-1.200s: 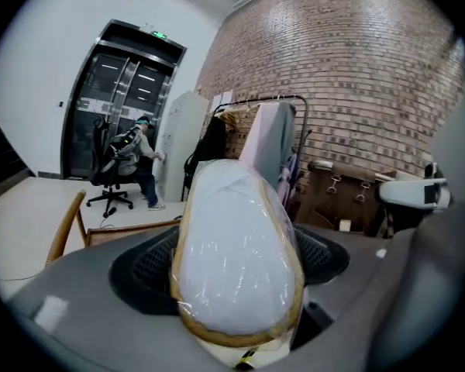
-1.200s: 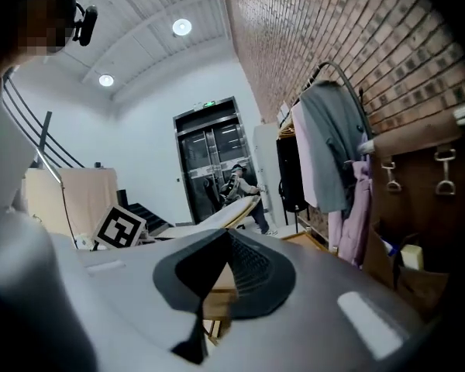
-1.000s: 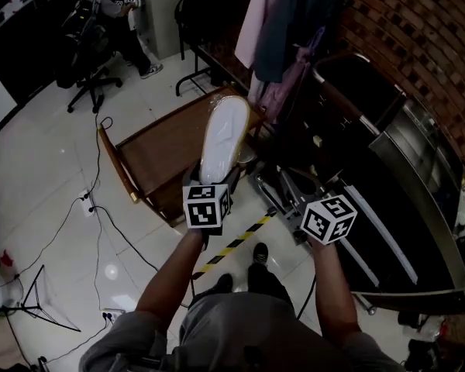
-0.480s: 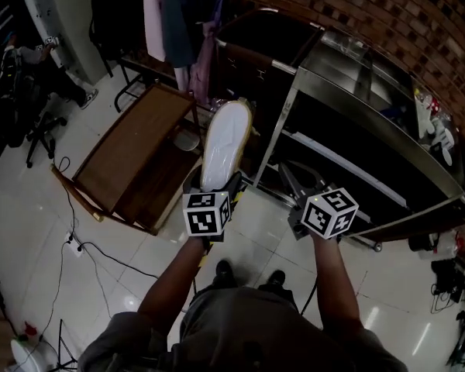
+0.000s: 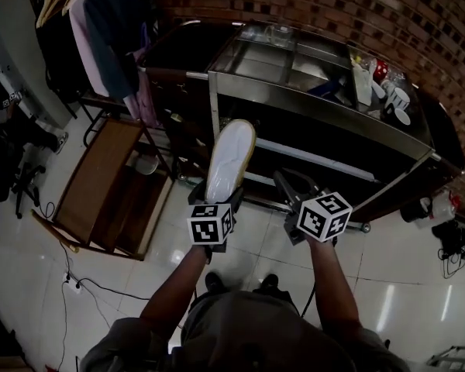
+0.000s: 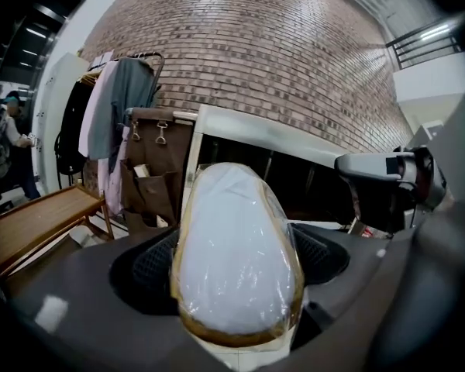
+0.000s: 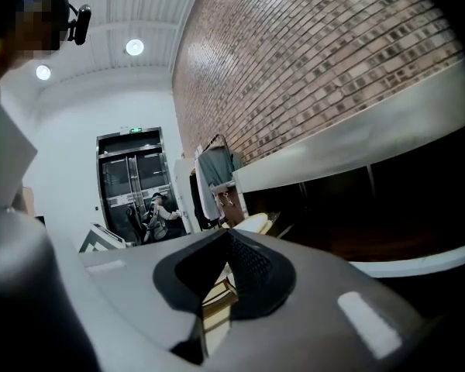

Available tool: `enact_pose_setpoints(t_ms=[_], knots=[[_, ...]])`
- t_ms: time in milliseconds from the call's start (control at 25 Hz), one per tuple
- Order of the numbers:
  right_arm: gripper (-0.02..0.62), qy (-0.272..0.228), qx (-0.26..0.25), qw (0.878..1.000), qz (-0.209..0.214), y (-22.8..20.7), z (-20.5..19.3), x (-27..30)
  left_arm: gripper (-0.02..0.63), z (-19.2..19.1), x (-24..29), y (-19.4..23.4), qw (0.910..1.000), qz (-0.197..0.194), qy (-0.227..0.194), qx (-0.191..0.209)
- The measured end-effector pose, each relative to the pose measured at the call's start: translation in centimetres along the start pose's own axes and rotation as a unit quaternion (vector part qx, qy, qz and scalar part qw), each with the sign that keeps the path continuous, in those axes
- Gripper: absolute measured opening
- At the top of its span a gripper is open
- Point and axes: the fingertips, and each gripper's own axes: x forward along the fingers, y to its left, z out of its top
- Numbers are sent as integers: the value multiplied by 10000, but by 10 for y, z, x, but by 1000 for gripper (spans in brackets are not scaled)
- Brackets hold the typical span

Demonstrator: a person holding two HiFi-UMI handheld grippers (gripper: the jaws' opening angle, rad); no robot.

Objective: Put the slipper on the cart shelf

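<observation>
slipper [image 5: 229, 158] now nearer cart shelf [image 5: 319, 158]

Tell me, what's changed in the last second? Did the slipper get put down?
The person turned right, away from the wooden rack, which slid left in the head view, toward the metal cart, now straight ahead. The slipper wasn't put down: the left tongs still grip it, and the right tongs stay shut and empty.
</observation>
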Motion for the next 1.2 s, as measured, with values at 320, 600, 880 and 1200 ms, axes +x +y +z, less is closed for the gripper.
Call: enact_pose_setpoints(t_ms=[320,600,880,1200], knots=[[0,-206,-65,9982,-552,-99,21,-105,436,1,63,-98,9997,-145,118,164],[0,-322,-51,9953,-917,-154,27,-152,436,7,112,-155,9985,-312,273,366],[0,-139,-114,9923,-1228,-186,24,-145,436,9,176,-172,9954,-641,496,508],[0,119,-134,9836,-1795,-213,33,-127,436,6,263,-167,9900,-943,870,589]])
